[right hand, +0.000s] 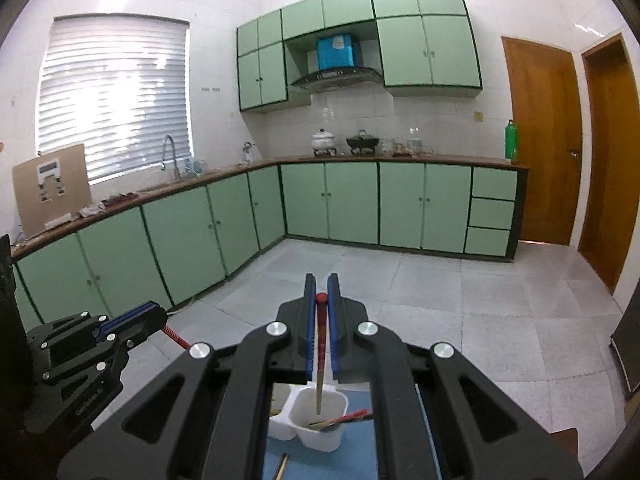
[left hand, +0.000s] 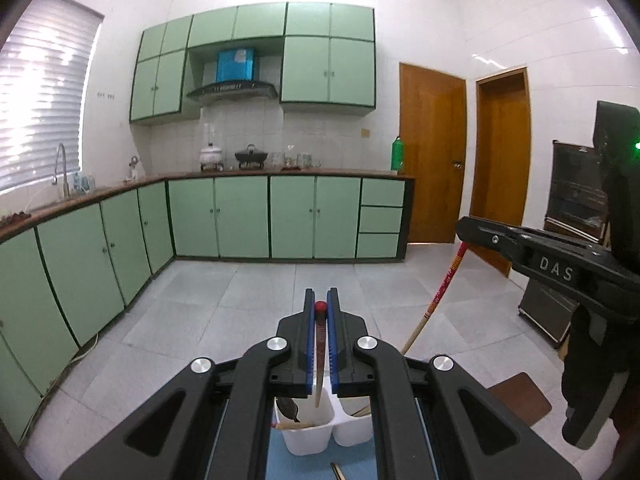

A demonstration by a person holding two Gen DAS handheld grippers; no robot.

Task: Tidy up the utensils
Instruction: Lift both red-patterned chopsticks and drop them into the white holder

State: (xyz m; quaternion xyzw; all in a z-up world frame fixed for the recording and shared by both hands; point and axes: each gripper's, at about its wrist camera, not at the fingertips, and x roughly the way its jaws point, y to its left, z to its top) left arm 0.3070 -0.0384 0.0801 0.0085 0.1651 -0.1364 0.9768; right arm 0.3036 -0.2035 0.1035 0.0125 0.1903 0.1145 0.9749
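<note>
Left wrist view: the left gripper [left hand: 320, 300] pinches a red-tipped chopstick [left hand: 319, 354] hanging over the white divided holder [left hand: 308, 436] on a blue mat [left hand: 280, 460] (green cabinets behind). Right wrist view: the right gripper [right hand: 321, 284] clamps another chopstick [right hand: 320, 364] above the holder's [right hand: 332, 436] compartment.

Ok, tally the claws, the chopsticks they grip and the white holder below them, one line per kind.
Claws: 2, the left claw and the right claw
Chopsticks: 2, the left chopstick and the right chopstick, one clamped in each claw
White holder: 1, with two compartments
Total: 5
</note>
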